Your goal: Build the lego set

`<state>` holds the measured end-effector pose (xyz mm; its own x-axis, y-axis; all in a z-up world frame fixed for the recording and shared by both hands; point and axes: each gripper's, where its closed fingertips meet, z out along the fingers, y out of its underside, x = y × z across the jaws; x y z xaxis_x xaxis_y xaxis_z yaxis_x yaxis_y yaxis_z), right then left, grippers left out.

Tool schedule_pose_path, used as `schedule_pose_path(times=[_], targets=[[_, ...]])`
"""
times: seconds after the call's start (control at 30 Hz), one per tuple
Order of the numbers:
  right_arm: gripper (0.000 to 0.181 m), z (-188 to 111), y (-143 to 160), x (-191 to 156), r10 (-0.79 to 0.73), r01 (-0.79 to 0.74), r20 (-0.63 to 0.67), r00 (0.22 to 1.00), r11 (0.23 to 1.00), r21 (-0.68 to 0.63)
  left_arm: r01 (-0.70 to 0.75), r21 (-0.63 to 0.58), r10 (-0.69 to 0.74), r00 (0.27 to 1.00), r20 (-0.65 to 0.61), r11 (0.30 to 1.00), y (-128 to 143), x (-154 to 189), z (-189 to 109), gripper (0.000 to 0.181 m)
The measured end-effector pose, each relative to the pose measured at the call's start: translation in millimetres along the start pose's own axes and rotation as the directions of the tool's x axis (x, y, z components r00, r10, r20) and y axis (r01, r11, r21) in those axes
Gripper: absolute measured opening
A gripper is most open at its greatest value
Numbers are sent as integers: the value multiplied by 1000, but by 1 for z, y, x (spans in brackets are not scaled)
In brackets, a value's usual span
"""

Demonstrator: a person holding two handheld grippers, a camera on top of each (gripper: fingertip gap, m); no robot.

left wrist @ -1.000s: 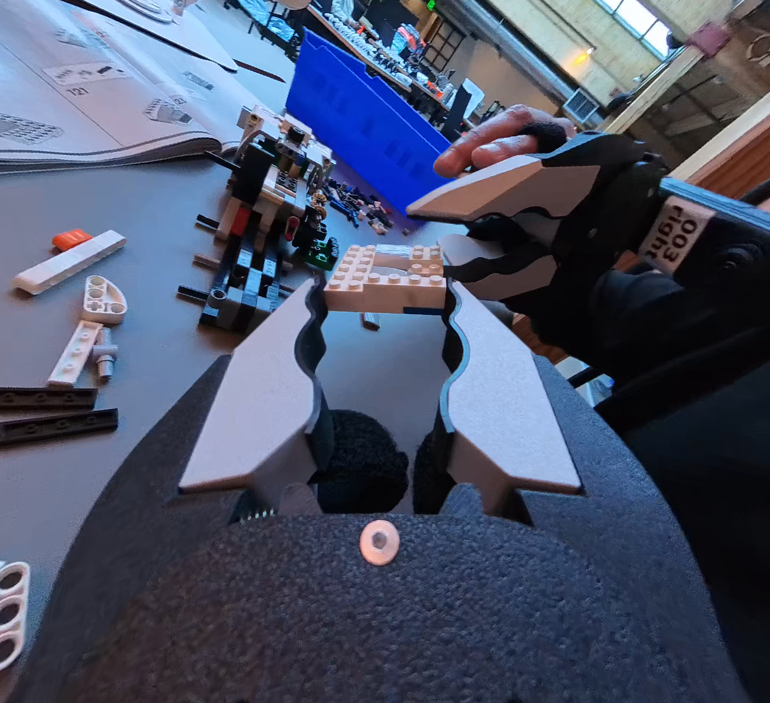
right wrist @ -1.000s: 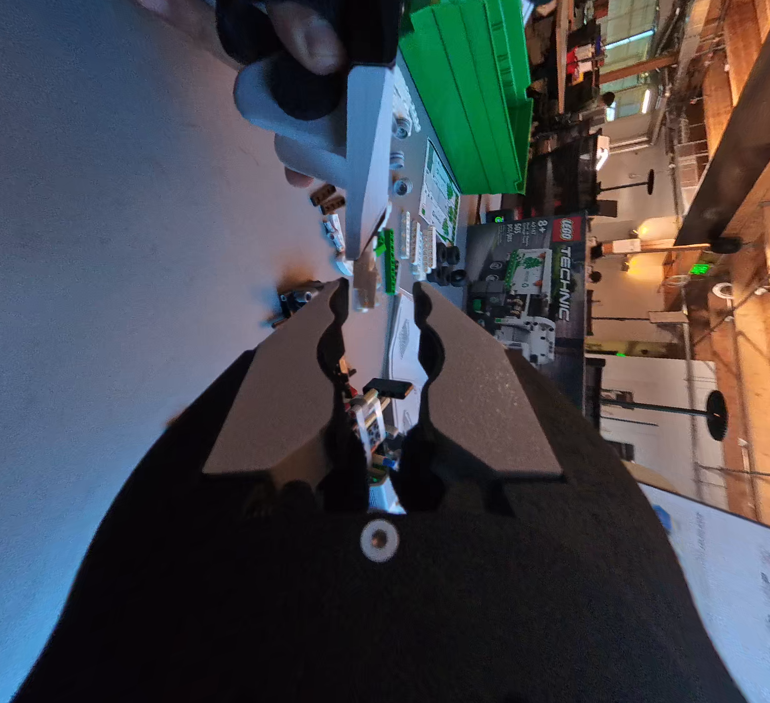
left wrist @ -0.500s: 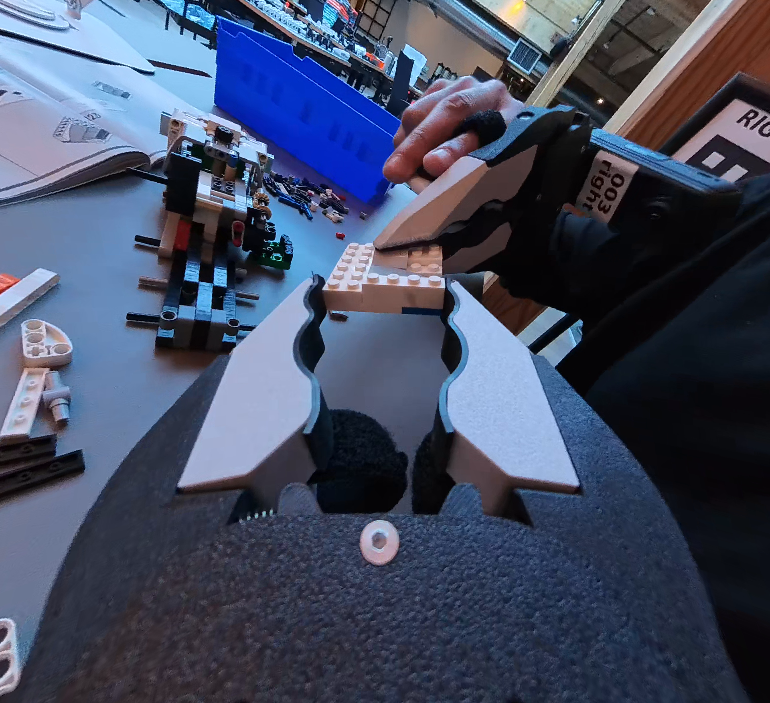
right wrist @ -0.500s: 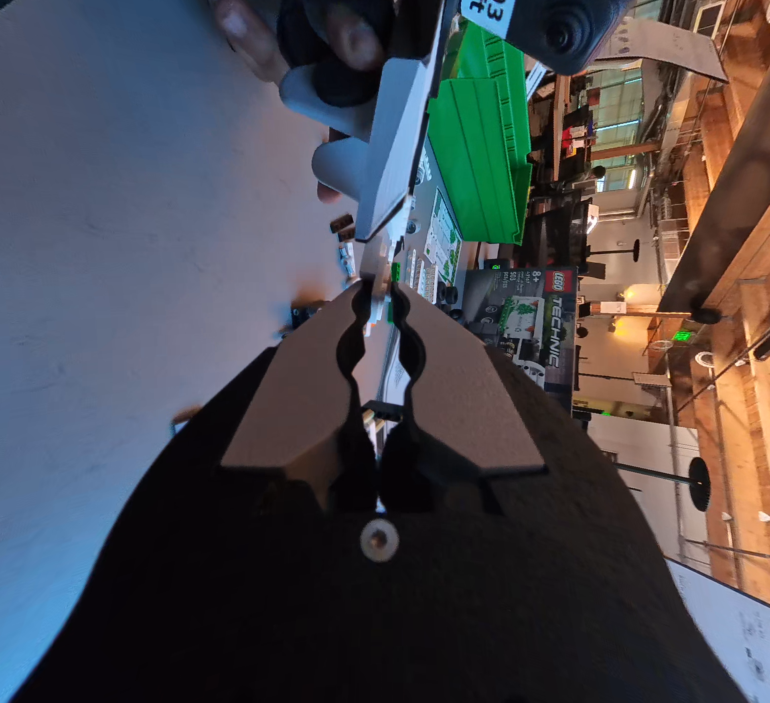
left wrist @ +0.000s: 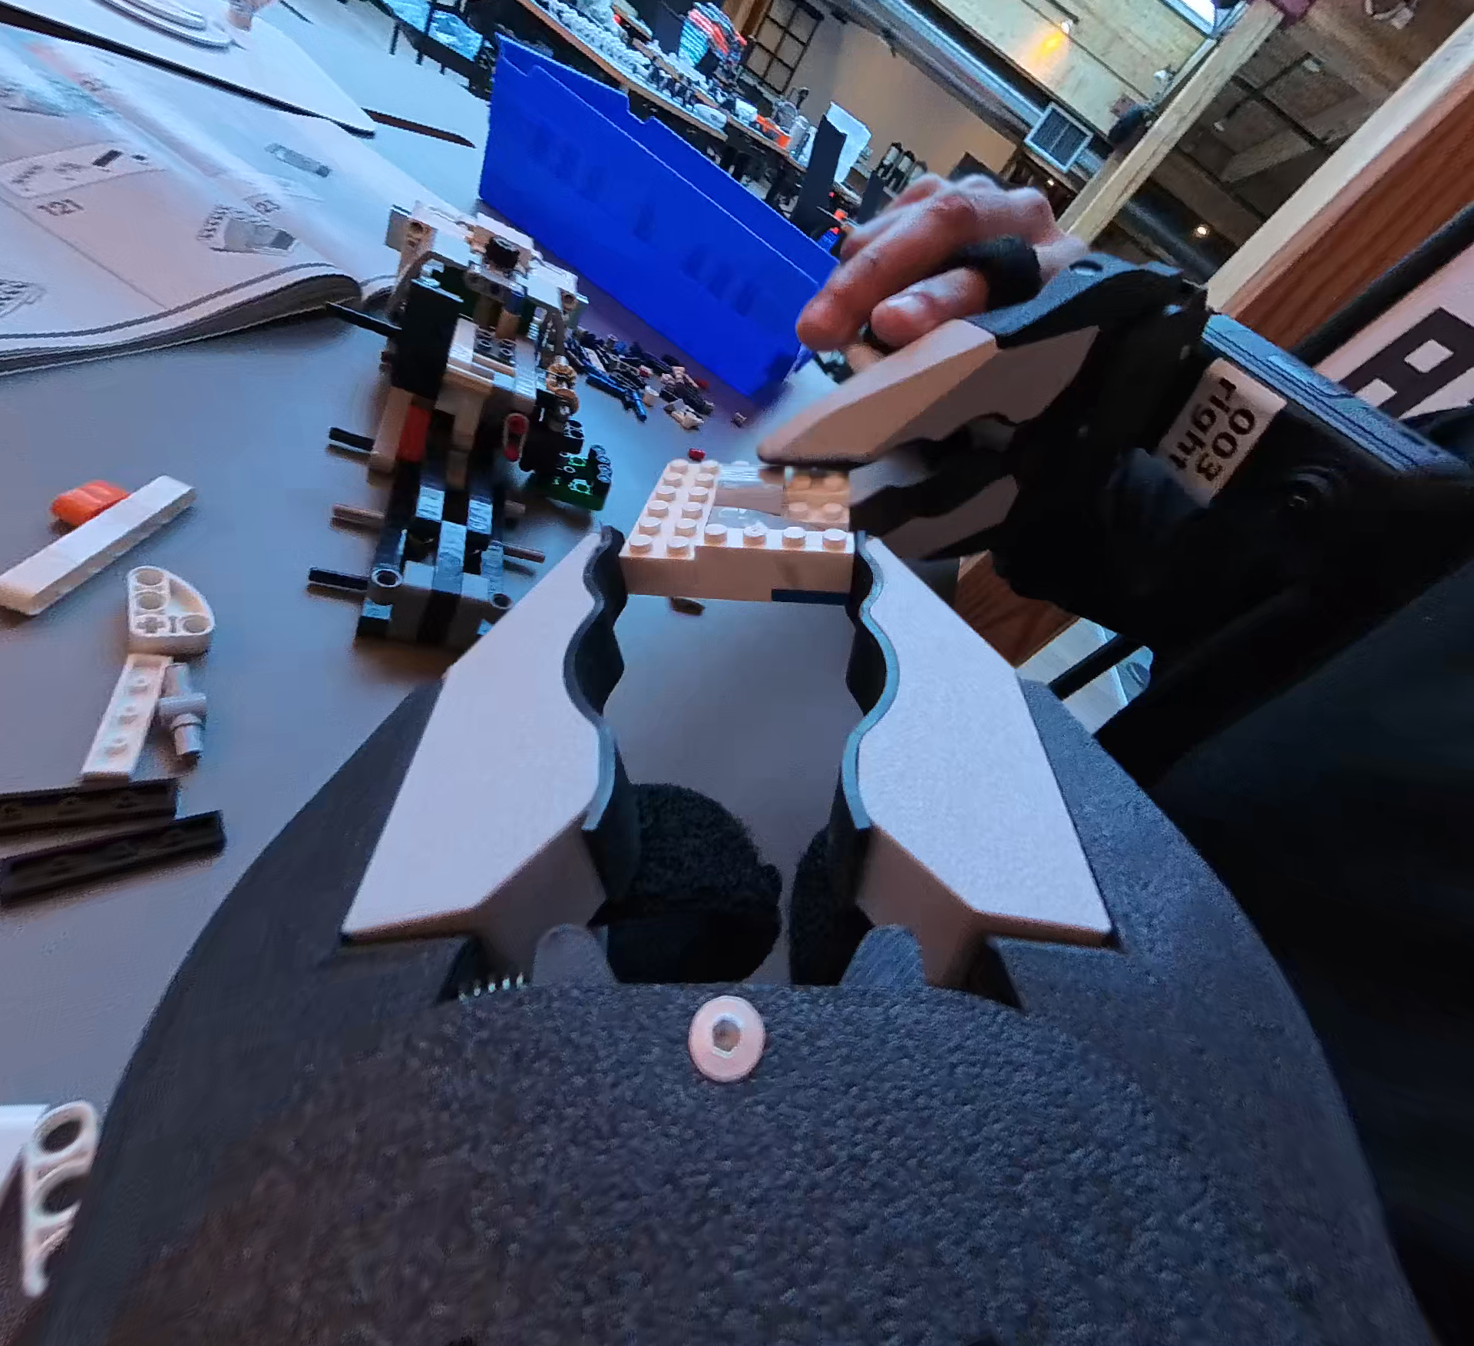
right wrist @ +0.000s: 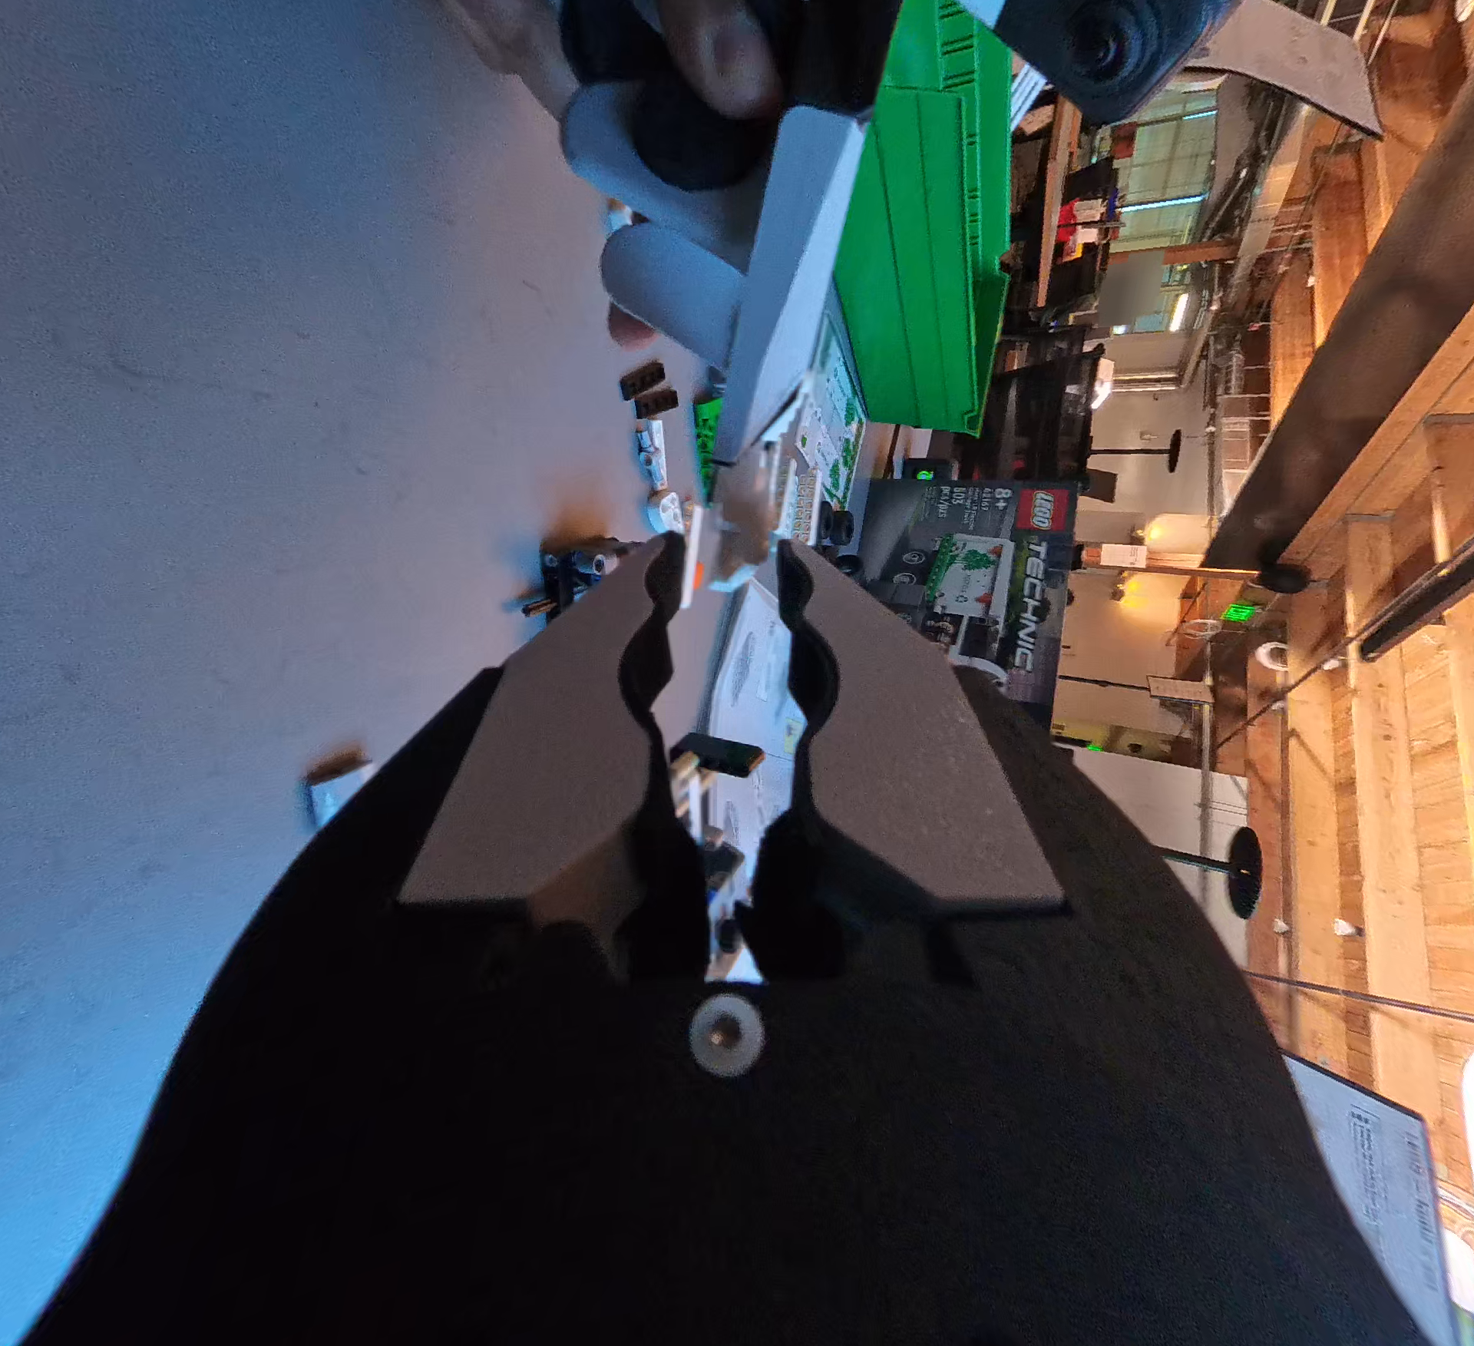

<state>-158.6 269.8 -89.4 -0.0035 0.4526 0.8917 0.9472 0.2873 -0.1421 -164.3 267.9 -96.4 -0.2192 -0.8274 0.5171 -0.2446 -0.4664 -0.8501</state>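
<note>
My left gripper (left wrist: pixel 735 566) is shut on a white studded plate assembly (left wrist: pixel 678 510) and holds it level just above the dark table (left wrist: pixel 263 478). My right gripper (left wrist: pixel 805 478) comes in from the right. Its upper finger rests on the plate's top right part and its lower finger sits at the plate's right edge. In the right wrist view my right gripper (right wrist: pixel 727 554) stands open with the blurred white piece (right wrist: pixel 738 538) between its tips. A left gripper finger (right wrist: pixel 790 286) shows side-on above it.
A part-built black and white model (left wrist: pixel 470 382) stands on the table beyond the plate. A blue bin (left wrist: pixel 638 223) and an open instruction booklet (left wrist: pixel 159 207) lie behind. Loose white (left wrist: pixel 96 546) and black beams (left wrist: pixel 104 837) lie left. A green bin (right wrist: pixel 917 231) and the set's box (right wrist: pixel 973 574) stand far off. My two grippers' fingertips are within a few centimetres of each other.
The right gripper closed in on the plate's right edge and narrowed half a second ago; now its jaws stand wider apart. The left gripper keeps hold of the plate.
</note>
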Motion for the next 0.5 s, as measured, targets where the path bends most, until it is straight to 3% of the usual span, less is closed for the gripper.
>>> schedule_pose_path(times=[0.2,0.27,0.5], targets=[[27,11,-1,-7,93,-89,65,994,994,-62,-34,-44,38,995,88,998,6,-7,3,54],[13,15,0,-7,72,-67,56,996,995,-76,-40,-56,46,993,109,998,8,-7,4,54],[11,19,3,-14,-74,82,66,995,988,-132,24,-77,-15,994,105,997,15,-9,4,54]])
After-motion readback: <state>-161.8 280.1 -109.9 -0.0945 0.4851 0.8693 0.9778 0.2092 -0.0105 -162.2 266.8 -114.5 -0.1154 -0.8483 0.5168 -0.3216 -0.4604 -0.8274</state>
